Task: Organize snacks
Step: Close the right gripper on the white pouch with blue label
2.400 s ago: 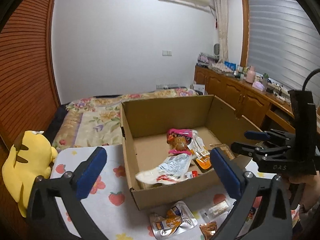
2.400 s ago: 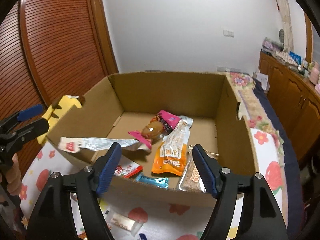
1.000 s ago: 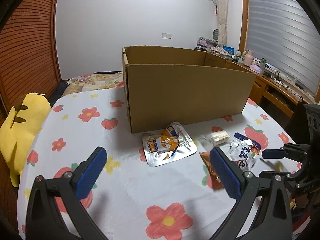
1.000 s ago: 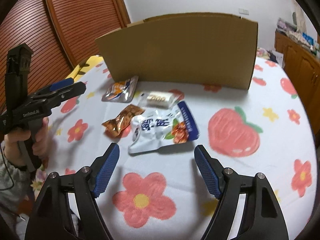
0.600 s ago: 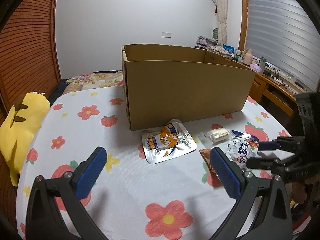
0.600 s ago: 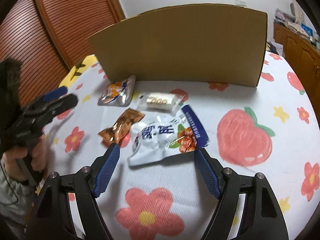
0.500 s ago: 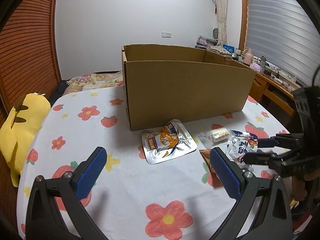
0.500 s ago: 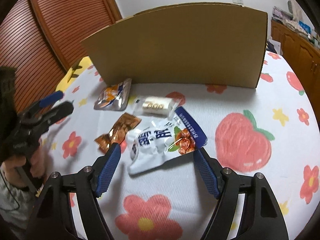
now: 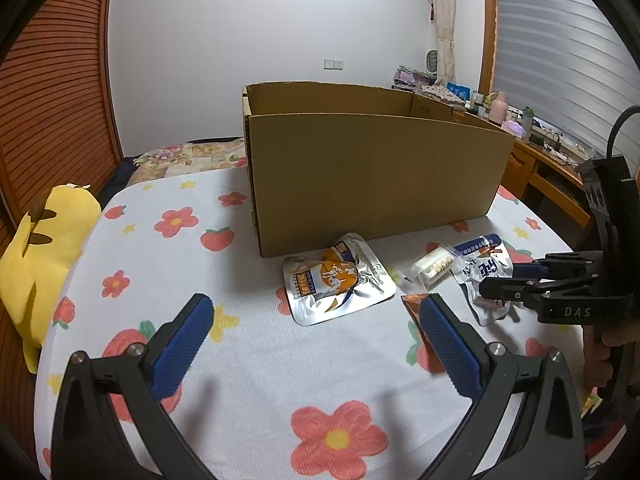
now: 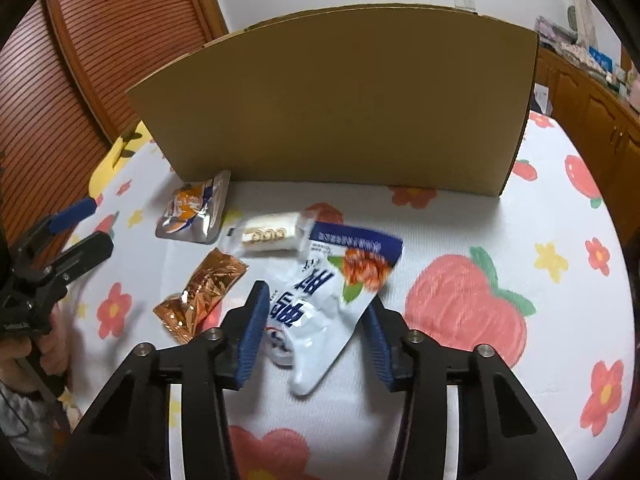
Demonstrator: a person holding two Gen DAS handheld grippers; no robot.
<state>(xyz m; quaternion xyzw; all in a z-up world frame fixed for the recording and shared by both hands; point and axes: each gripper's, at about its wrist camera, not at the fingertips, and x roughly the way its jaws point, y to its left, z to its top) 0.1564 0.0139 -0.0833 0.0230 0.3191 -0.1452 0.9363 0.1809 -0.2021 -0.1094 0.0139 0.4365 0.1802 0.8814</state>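
Observation:
A brown cardboard box (image 9: 372, 172) stands on the flowered tablecloth; it also shows in the right wrist view (image 10: 340, 96). In front of it lie a silver and orange pouch (image 9: 338, 276), a small clear-wrapped white snack (image 10: 266, 234), a copper foil packet (image 10: 202, 290) and a white and blue snack bag (image 10: 324, 296). My right gripper (image 10: 314, 336) is down at the white and blue bag, its blue pads on either side of the bag's near end, partly closed. My left gripper (image 9: 316, 340) is open and empty above the cloth, short of the silver pouch.
A yellow plush toy (image 9: 44, 248) lies at the table's left edge. A bed with a floral cover (image 9: 188, 156) is behind the table. Wooden cabinets with clutter (image 9: 536, 148) run along the right wall. A slatted wooden door (image 10: 100, 52) is at the left.
Both grippers dropped from over the open box to table height in front of it. My right gripper has moved onto the white and blue bag and its jaws have narrowed around it.

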